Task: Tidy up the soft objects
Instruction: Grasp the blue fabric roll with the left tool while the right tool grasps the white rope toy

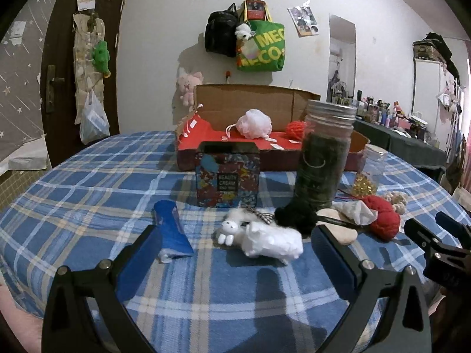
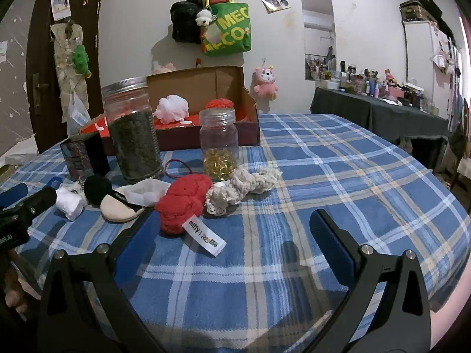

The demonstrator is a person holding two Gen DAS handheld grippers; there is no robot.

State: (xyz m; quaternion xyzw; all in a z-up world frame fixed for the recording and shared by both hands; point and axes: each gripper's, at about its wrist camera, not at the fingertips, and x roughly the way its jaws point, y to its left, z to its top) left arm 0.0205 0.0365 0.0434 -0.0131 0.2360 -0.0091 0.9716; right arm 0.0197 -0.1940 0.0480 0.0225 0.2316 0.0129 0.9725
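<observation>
A white plush sheep (image 1: 265, 236) lies on the checked cloth just beyond my open left gripper (image 1: 232, 239), nothing between the fingers. Behind it sit a black pompom (image 1: 295, 216), a beige puff (image 1: 341, 229) and a red knitted skein (image 1: 382, 220). My open right gripper (image 2: 232, 229) hovers near that red skein (image 2: 182, 203), whose label (image 2: 204, 238) points toward me; a cream crochet piece (image 2: 238, 189) lies to its right. An open cardboard box (image 1: 250, 147) at the back holds a pink bath pouf (image 1: 254, 123) and red yarn (image 1: 295, 129).
A tall jar of dark leaves (image 1: 322, 153), a small jar with gold bits (image 2: 219, 144), a patterned tin (image 1: 228, 175) and a blue packet (image 1: 172, 229) stand on the table (image 2: 338, 176). The right gripper (image 1: 435, 241) shows at the left wrist view's right edge.
</observation>
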